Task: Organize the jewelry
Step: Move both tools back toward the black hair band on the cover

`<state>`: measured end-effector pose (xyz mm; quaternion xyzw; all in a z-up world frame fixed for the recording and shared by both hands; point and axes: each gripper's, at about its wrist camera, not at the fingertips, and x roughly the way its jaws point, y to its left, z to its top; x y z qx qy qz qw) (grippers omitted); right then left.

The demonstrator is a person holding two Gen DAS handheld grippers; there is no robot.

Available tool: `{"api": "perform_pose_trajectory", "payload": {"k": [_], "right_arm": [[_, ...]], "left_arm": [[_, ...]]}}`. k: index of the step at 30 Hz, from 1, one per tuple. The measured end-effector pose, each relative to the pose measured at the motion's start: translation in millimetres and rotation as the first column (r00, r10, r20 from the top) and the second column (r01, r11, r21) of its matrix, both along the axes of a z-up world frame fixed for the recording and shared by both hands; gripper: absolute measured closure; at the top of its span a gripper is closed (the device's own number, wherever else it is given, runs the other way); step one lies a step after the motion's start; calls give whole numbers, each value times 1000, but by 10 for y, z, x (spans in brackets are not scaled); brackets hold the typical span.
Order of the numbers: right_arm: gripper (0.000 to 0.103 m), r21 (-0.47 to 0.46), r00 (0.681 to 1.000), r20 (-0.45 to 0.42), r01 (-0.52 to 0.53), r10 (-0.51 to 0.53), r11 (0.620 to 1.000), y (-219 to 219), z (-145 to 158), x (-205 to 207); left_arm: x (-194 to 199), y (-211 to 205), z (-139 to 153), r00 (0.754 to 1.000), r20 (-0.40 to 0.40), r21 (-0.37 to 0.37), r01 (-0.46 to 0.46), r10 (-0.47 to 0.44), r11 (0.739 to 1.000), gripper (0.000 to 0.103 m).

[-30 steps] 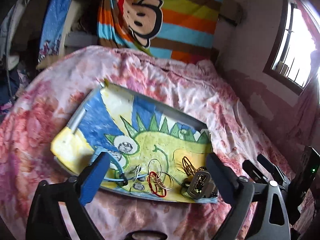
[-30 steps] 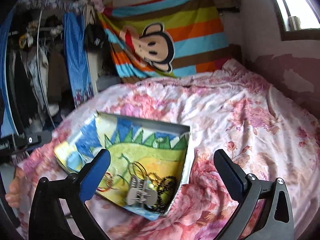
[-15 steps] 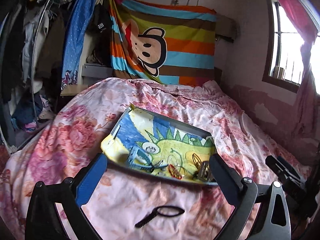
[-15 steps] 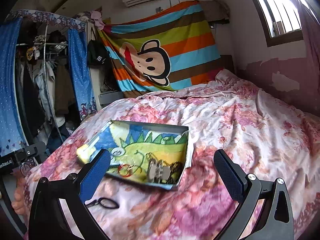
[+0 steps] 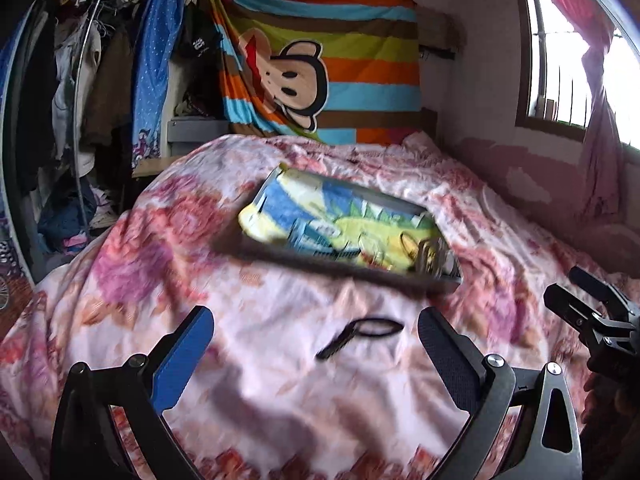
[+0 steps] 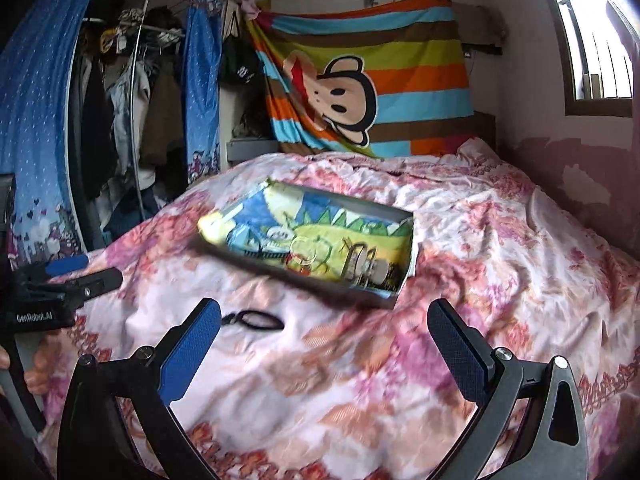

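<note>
- The black hair tie [image 5: 360, 336] lies on the bed [image 5: 280, 400], outside the tray [image 5: 400, 200], its long axis running crosswise.
- It sits straight ahead between your left tongs [image 5: 316, 352], nearer than your right tongs [image 6: 324, 344].
- Both tongs are spread wide, holding nothing.

Both claws pulled back from tray [image 5: 280, 204]; empty.

"GenRobot.AI" on left tongs [image 6: 66, 276] body; nothing else legible.
</note>
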<state>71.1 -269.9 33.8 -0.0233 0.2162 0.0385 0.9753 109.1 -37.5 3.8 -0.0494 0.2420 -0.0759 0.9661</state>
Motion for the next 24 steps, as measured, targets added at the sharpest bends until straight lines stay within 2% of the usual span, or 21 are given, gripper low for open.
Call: {"api": "perform_pose_trajectory", "payload": {"k": [6,11,24], "right_arm": [[2,-31,996,-94,-10,7,999,55,-195,-5],[2,-42,990,-142,-30,23,999,98,-285,101],[2,-57,985,-173,-29,19,998,128,-332,158]], "left_arm": [[-84,70,-17,999,-35,99,-27,30,995,0],[-9,67,-108,996,-84,96,-15,23,995,0],[54,45,-196,993,-118,107,-18,31,994,0]]}}
